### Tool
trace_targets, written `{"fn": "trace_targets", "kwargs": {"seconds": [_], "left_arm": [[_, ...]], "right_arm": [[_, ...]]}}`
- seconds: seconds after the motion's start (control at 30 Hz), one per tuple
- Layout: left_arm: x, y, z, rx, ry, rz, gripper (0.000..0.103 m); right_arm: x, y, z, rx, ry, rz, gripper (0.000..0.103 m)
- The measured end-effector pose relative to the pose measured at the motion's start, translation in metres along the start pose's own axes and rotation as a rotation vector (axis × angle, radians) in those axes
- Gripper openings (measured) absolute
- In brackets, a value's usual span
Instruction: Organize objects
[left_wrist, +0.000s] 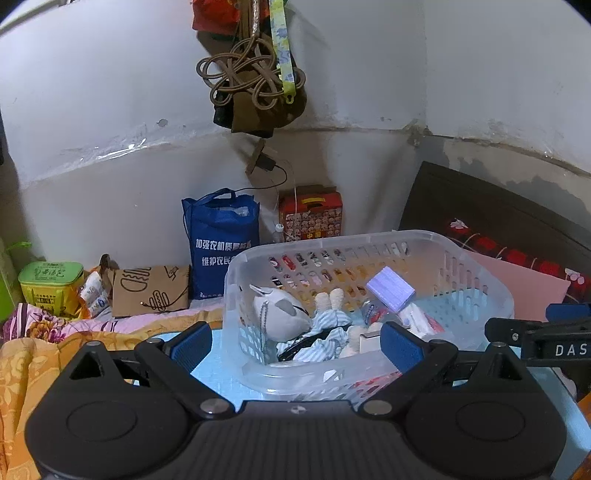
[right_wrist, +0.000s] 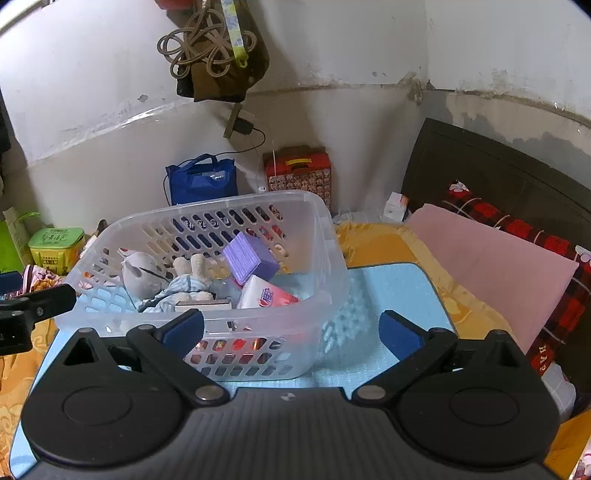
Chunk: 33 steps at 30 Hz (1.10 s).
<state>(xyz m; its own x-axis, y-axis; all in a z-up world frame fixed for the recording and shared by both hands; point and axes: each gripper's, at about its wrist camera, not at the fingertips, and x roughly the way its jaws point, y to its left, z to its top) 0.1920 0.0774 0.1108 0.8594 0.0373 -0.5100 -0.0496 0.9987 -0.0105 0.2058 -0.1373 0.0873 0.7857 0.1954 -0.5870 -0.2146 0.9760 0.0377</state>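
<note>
A clear plastic basket (left_wrist: 476, 295) (right_wrist: 325, 236) stands on a light blue mat (right_wrist: 391, 291) on the bed. Inside lie a grey plush toy (left_wrist: 280, 310) (right_wrist: 142, 273), a doll in striped cloth (left_wrist: 328, 328), a purple box (left_wrist: 390, 288) (right_wrist: 251, 256) and a pink tissue pack (right_wrist: 267, 295). My left gripper (left_wrist: 295, 345) is open and empty, its fingers either side of the basket's near left part. My right gripper (right_wrist: 291, 330) is open and empty, just in front of the basket's near right corner. The right gripper also shows in the left wrist view (left_wrist: 539, 338).
A blue bag (left_wrist: 221, 240), a red patterned box (left_wrist: 310, 216), a brown paper bag (left_wrist: 149, 290) and a green tin (left_wrist: 51, 282) stand along the wall. A pink sheet (right_wrist: 491, 254) and a red plaid pillow (right_wrist: 517, 229) lie right. Cords hang above (left_wrist: 247, 70).
</note>
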Motion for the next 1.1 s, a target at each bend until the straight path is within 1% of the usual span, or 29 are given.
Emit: {"fn": "trace_targets", "kwargs": {"seconds": [0.23,0.33,0.47,0.87,1.0,1.1], "left_arm": [[-0.003,0.007,0.000,-0.034,-0.009,0.011,0.099],[-0.001,0.006,-0.001,-0.027,-0.003,0.024,0.099],[-0.002,0.001,-0.006,-0.002,0.008,0.022,0.099],[-0.005,0.012,-0.006,-0.054,0.005,0.015,0.099],[-0.002,0.010,-0.006,-0.056,0.008,0.005,0.099],[0.000,0.007,-0.008,-0.044,0.014,0.014,0.099]], "right_arm": [[-0.003,0.006,-0.002,-0.029,0.005,-0.020,0.103],[-0.007,0.006,-0.001,-0.026,-0.003,-0.020,0.103],[-0.012,0.004,-0.001,-0.020,-0.012,-0.025,0.103],[-0.016,0.009,-0.001,-0.029,-0.017,-0.047,0.103],[-0.015,0.009,-0.001,-0.029,-0.017,-0.047,0.103],[-0.015,0.008,-0.001,-0.034,-0.020,-0.045,0.103]]}}
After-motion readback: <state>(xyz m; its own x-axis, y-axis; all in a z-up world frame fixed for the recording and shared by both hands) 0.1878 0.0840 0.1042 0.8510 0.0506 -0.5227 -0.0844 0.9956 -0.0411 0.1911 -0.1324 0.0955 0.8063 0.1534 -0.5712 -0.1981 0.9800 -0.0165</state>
